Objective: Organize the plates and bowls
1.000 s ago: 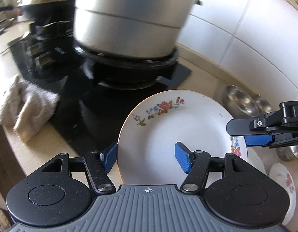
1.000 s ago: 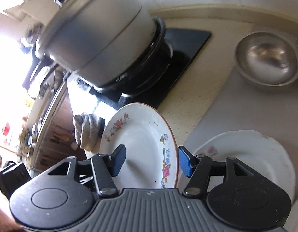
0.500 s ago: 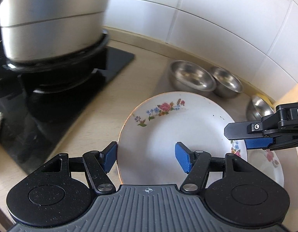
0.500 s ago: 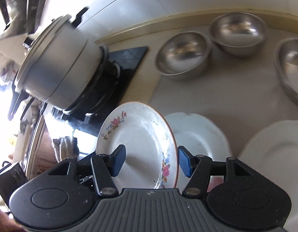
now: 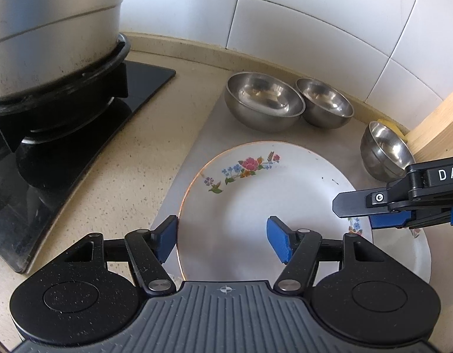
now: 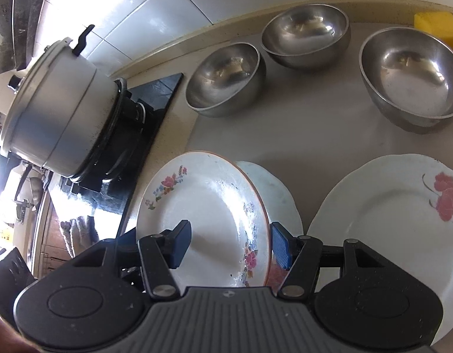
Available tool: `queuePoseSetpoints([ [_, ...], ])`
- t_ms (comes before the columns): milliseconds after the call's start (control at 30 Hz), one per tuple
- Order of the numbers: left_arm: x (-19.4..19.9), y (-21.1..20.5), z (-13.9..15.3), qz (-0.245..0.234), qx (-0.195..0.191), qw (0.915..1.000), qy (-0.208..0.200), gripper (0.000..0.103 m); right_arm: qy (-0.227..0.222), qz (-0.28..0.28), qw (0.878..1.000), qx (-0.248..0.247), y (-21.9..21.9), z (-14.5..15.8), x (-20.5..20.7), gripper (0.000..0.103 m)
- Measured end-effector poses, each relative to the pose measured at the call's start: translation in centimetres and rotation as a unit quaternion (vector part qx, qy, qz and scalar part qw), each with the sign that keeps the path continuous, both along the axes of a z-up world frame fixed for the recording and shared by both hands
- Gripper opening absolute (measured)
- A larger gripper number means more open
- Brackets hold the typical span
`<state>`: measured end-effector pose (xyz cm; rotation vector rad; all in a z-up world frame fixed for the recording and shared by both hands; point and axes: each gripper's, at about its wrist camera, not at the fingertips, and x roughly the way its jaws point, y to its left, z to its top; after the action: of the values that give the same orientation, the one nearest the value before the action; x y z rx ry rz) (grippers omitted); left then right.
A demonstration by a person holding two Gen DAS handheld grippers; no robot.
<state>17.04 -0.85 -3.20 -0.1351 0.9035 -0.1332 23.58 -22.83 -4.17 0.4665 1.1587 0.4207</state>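
Note:
A white floral plate [image 5: 270,200] with a gilt rim is held at two sides. My left gripper [image 5: 223,238] is shut on its near-left rim, one pad under the edge and one on the face. My right gripper [image 6: 230,242] is shut on the opposite rim and shows in the left wrist view as the right gripper [image 5: 370,213]. The floral plate [image 6: 208,206] is tilted above a white scalloped plate [image 6: 279,194] on the grey mat [image 6: 314,135]. Whether they touch I cannot tell. A red-flower plate [image 6: 388,214] lies to the right. Three steel bowls [image 6: 226,79], [image 6: 305,35], [image 6: 411,76] stand behind.
A large metal pot [image 5: 50,29] sits on a black stove [image 5: 79,135] to the left. A yellow sponge [image 6: 438,26] and a wooden block [image 5: 438,129] lie at the back right by the tiled wall. A cloth [image 6: 79,232] lies left of the stove.
Both grippers have carried the floral plate to the right, from beside the stove to over the grey mat and the scalloped plate. The bowls have come fully into view.

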Motion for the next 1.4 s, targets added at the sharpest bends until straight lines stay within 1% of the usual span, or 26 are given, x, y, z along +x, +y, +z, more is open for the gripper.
queuePoseSetpoints([
  [533, 0.5, -0.3, -1.7, 0.003, 0.001, 0.9997, 0.023, 0.064, 0.0, 0.006, 0.999, -0.041, 1.2, -1.3, 0.1, 0.036],
  [800, 0.8, -0.3, -2.2, 0.0, -0.005, 0.9996, 0.029, 0.062, -0.006, 0.009, 0.998, -0.055, 1.3, -1.4, 0.1, 0.036],
  [833, 0.8, -0.3, -2.2, 0.002, -0.004, 0.9996, 0.027, 0.061, -0.006, 0.008, 0.998, -0.056, 1.3, -1.5, 0.1, 0.036],
  [967, 0.7, -0.2, -1.7, 0.004, 0.004, 0.9999, 0.013, 0.064, -0.011, 0.006, 0.998, -0.066, 1.3, -1.5, 0.2, 0.037],
  [1133, 0.5, 0.4, -1.6, 0.018, 0.004, 0.9997, 0.013, 0.064, -0.016, 0.003, 0.997, -0.073, 1.4, -1.4, 0.4, 0.037],
  [1333, -0.1, 0.1, -0.9, 0.022, 0.004, 0.9997, 0.005, 0.064, -0.036, 0.019, 0.993, -0.114, 2.6, -1.1, 0.4, 0.039],
  [1400, -0.4, 0.1, -0.6, 0.022, 0.005, 0.9998, 0.001, 0.065, -0.039, 0.022, 0.992, -0.119, 2.7, -1.0, 0.3, 0.039],
])
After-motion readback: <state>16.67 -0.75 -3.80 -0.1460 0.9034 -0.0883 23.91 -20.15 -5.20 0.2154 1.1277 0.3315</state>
